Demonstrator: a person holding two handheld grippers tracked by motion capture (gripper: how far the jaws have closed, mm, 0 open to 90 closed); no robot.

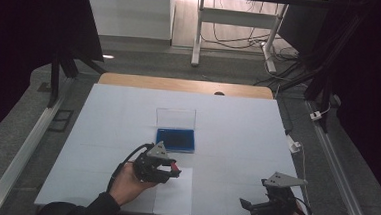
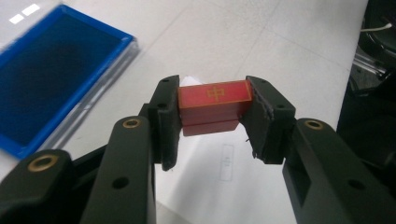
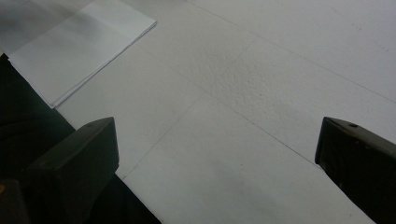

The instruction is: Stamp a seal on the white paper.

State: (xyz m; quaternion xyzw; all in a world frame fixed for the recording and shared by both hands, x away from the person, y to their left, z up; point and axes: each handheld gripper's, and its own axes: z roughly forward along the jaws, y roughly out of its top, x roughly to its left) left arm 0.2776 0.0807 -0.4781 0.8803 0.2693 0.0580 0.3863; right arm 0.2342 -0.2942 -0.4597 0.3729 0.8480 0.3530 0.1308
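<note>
Blue case (image 1: 175, 139) sits mid-table, clear lid raised. Left gripper (image 1: 173, 170) pinches red block (image 2: 214, 108) just short of case, above paper sheet (image 1: 174, 191). Likely placing: keep block level, squeeze steady. Right gripper (image 1: 252, 207), jaws spread, empty, near edge; keep clear.

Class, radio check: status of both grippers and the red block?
Left gripper shut on red block. Right gripper open, empty. Blue tray ahead, nothing blocking.

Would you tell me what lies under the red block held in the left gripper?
Below the red block, clamped in the left gripper, lies a white paper sheet on the table; what the sheet covers is hidden.
</note>
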